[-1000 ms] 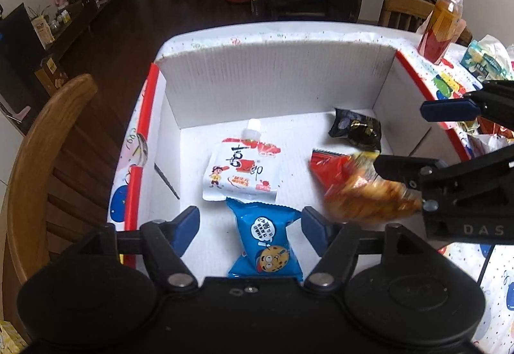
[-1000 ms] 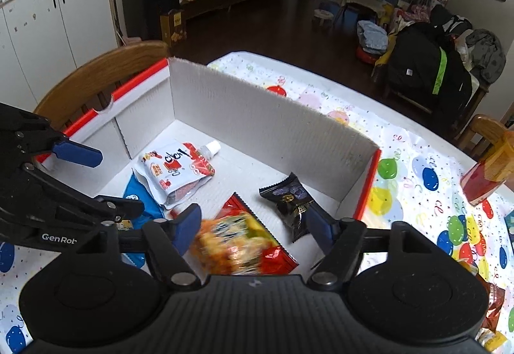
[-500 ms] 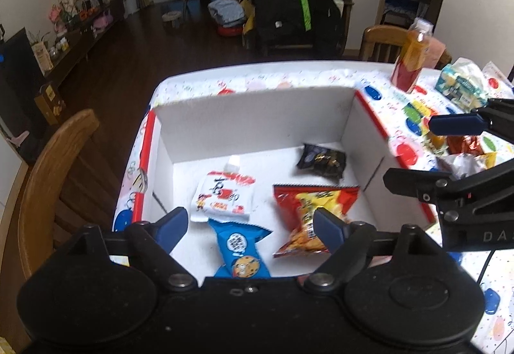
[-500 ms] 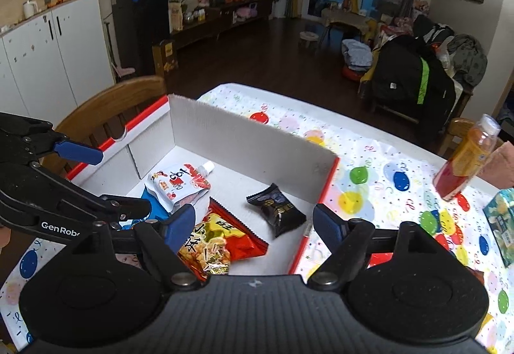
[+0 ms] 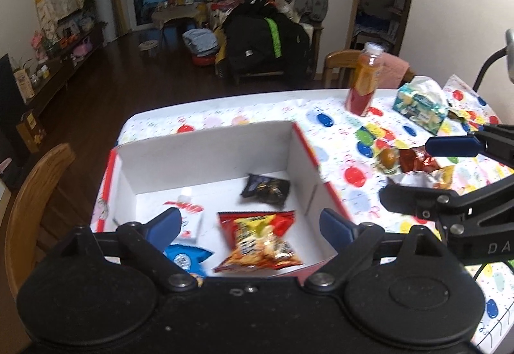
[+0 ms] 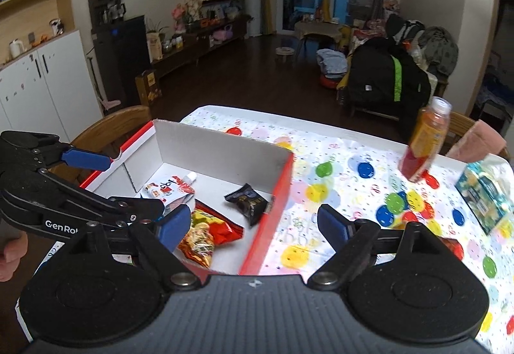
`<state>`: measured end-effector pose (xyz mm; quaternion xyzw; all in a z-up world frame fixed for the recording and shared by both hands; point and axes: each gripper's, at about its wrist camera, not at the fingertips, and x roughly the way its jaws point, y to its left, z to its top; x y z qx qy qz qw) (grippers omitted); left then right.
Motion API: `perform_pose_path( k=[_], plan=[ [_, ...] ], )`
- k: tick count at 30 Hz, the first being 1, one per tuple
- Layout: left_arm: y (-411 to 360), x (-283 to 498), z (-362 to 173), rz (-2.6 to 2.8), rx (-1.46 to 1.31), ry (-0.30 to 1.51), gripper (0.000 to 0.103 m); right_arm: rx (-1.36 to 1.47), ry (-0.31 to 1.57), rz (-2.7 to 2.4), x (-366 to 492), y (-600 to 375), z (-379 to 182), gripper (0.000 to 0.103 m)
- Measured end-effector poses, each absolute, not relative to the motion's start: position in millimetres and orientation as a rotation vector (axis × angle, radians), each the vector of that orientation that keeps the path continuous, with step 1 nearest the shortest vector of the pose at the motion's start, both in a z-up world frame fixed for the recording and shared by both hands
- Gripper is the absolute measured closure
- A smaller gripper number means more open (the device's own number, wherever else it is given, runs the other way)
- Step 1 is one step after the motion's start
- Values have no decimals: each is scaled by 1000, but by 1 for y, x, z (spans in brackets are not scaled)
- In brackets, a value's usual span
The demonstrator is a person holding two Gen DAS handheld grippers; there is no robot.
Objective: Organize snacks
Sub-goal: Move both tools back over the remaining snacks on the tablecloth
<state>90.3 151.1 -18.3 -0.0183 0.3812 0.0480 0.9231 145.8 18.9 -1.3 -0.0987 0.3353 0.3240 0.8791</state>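
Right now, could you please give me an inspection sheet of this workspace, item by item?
Surface: table under a balloon-print cloth.
Job's things: white box holding a red chip bag, dark packet, white spout pouch and blue cookie packet; loose snacks lie on the cloth to its right.
Clutter: orange drink bottle, tissue pack.
Grippers: left gripper open, empty; right gripper open, empty.
Cables: thin dark cable at the right edge.
Surroundings: wooden chairs, living room behind.

Blue cookie packet (image 5: pixel 186 259) — half hidden
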Motion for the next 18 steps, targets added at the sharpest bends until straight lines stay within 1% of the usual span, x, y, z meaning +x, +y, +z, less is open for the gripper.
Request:
perform_pose_path(
  k=[3,8,18],
  plan=[
    [137,90,-14,80,-37,761,5,-170,700,655,142,0,0,13],
    [113,90,-10,36,-39,733,0,-138,704,621,136,-35,-2,13],
    [61,100,-19,-27,-45,712,0,-90,710,518,130,-112,-16,11]
  ],
)
